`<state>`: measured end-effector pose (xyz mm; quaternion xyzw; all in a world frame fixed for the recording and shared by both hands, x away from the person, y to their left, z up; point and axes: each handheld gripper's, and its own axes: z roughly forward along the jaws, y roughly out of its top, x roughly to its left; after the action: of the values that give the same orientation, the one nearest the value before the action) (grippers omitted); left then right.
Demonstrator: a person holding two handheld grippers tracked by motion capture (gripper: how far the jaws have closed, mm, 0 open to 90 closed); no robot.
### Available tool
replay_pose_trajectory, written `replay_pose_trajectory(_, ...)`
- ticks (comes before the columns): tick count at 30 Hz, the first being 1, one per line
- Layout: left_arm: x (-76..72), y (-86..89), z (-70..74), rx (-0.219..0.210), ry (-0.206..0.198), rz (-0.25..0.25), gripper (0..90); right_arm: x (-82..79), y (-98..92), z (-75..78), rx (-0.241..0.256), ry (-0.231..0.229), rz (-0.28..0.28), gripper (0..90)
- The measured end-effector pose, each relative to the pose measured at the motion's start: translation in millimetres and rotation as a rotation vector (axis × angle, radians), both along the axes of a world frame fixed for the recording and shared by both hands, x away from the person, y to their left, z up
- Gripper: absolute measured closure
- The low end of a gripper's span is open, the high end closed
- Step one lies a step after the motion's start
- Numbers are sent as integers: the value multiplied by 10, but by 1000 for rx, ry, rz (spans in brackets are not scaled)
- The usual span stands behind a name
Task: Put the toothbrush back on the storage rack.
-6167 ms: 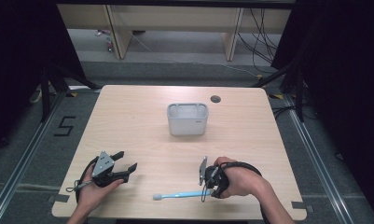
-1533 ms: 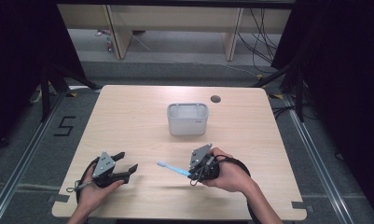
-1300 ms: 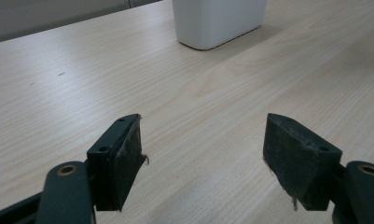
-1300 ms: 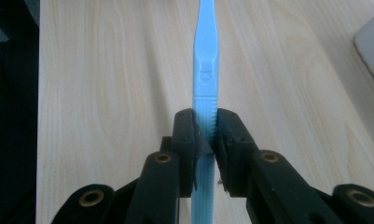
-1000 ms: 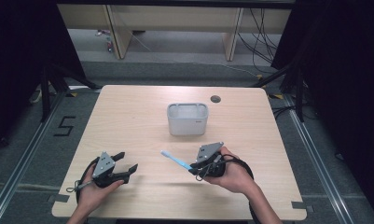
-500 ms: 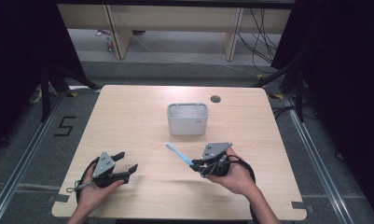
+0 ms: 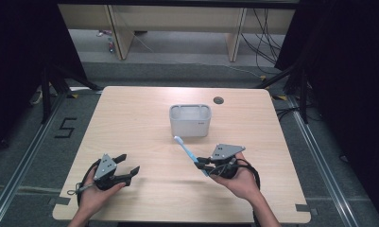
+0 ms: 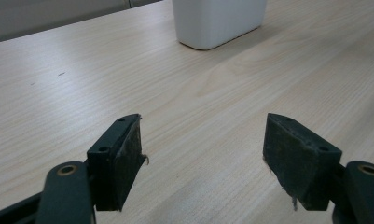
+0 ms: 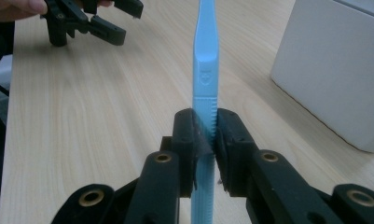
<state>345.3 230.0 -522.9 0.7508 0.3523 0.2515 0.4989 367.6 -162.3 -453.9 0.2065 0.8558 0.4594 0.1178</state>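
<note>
My right claw [image 9: 204,140] pinches the blue toothbrush [image 9: 204,79], its head near the white holder [image 7: 190,120]. My left claw [image 8: 203,158] rests spread above the tabletop [image 7: 130,123].

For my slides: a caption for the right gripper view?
Right gripper clamps a blue toothbrush beside the white holder.

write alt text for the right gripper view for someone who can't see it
The right gripper is shut on a light blue toothbrush that points away over a pale wooden table. A white container stands at the right, and the left gripper, held in a hand, sits open at the top left.
</note>
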Motion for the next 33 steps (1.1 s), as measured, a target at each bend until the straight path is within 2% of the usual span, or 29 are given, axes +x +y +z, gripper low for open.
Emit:
replay_pose_trajectory(3, -6, 6, 7, 9, 4, 4, 277, -4, -18, -26, 34, -13, -9, 786)
replay_pose_trajectory(6, -7, 5, 8, 12, 6, 4, 277, -24, -29, -66, 66, 8, -31, 787)
replay_pose_trajectory(10, -4, 2, 4, 6, 2, 3, 277, -24, -49, -100, 93, -16, -43, 787)
replay_pose_trajectory(11, -5, 2, 5, 7, 3, 4, 277, -20, -57, -102, 98, -35, -52, 787)
replay_pose_trajectory(17, 2, -6, -5, -3, -7, 8, 276, -26, -86, -109, 143, -38, -76, 787)
replay_pose_trajectory(18, -6, 3, 7, 11, 5, 8, 277, -26, -88, -114, 148, -44, -87, 787)
replay_pose_trajectory(19, -6, 3, 7, 12, 5, 9, 277, -19, -91, -120, 164, -43, -78, 787)
replay_pose_trajectory(21, 0, -2, 1, 3, 1, 6, 277, -23, -104, -125, 178, -46, -100, 787)
replay_pose_trajectory(22, 1, -5, 0, 3, 1, 7, 277, -18, -106, -130, 194, -32, -86, 786)
replay_pose_trajectory(24, 2, -7, -1, 4, 1, 8, 277, -24, -126, -126, 192, -25, -103, 787)
replay_pose_trajectory(25, 4, -7, -2, 1, 0, 7, 277, -19, -134, -129, 201, -38, -112, 787)
replay_pose_trajectory(26, -4, -3, 6, 12, 8, 13, 277, -25, -142, -126, 203, -35, -119, 787)
replay_pose_trajectory(28, 2, -3, 2, 5, 7, 10, 277, -27, -148, -131, 227, -20, -126, 787)
replay_pose_trajectory(29, 1, -3, 4, 7, 8, 12, 277, -30, -155, -130, 232, -30, -137, 787)
replay_pose_trajectory(30, 8, -5, -2, 0, 3, 8, 278, -8, -176, -128, 234, -65, -136, 786)
replay_pose_trajectory(31, 9, -4, -2, 1, 5, 7, 278, -13, -184, -126, 242, -51, -145, 786)
replay_pose_trajectory(33, 10, -2, -1, -1, 6, 8, 278, 0, -200, -130, 274, -65, -157, 787)
